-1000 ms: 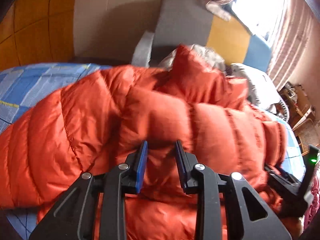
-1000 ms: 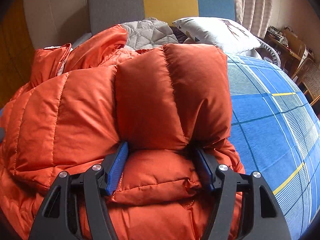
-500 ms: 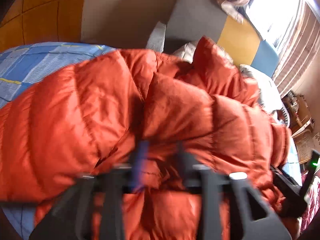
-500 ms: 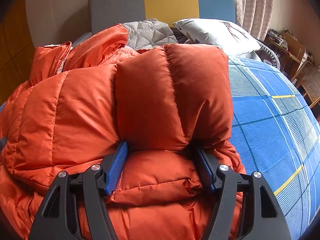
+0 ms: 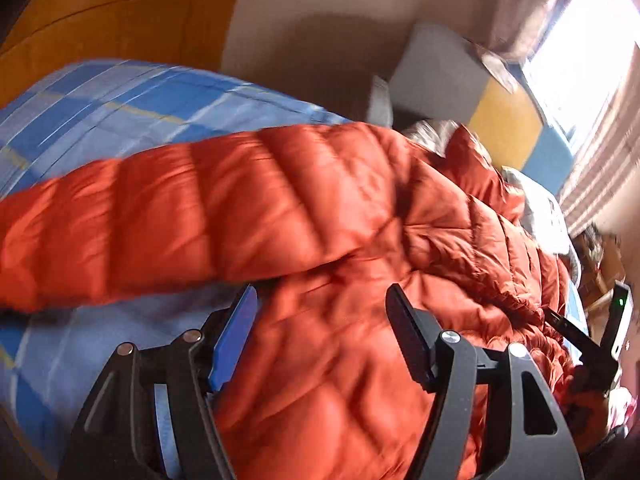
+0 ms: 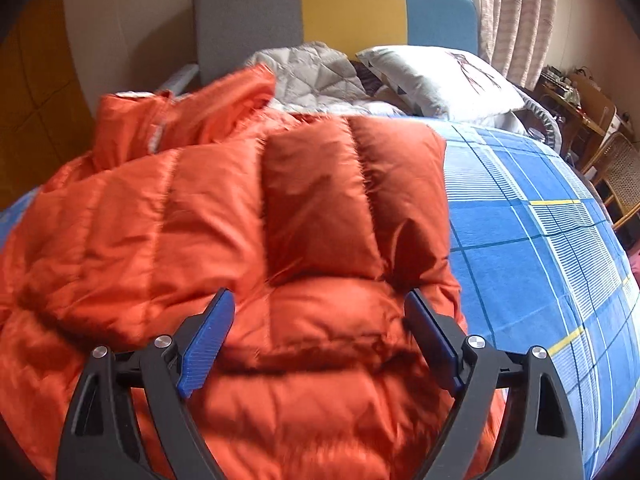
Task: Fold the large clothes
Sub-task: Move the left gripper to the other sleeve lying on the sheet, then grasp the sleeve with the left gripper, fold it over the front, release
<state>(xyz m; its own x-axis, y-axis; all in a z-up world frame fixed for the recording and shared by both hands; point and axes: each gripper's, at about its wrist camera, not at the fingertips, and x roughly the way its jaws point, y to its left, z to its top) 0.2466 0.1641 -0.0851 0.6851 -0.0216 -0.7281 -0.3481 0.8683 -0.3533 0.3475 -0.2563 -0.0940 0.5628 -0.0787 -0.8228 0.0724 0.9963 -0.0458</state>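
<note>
An orange quilted down jacket (image 6: 256,240) lies heaped on a bed covered by a blue checked sheet (image 6: 540,264), its padded panels folded over one another and a sleeve (image 5: 168,216) stretching out across the sheet in the left wrist view. No brand name, label or readable writing shows anywhere on the jacket or the bedding; a white strip at the collar is too blurred to read. The right hand-held gripper (image 6: 318,330) stands with its jaws wide, having just spread further apart; the puffed orange fabric bulges up between the blue pads, which no longer pinch it. The left hand-held gripper (image 5: 320,332) is also spread, its jaws having just opened, with the jacket's body lying between and beneath the fingers and nothing clamped; this view is smeared by motion, so whether the pads brush the fabric cannot be told. Part of the right tool, with a small green light, shows at the far right edge of the left wrist view. Behind the jacket sit a grey quilted blanket (image 6: 316,72), a white pillow (image 6: 440,80) with a dark printed motif, and a headboard (image 6: 352,12) panelled in grey, yellow and blue, with striped curtains (image 6: 516,16) beside it.
</note>
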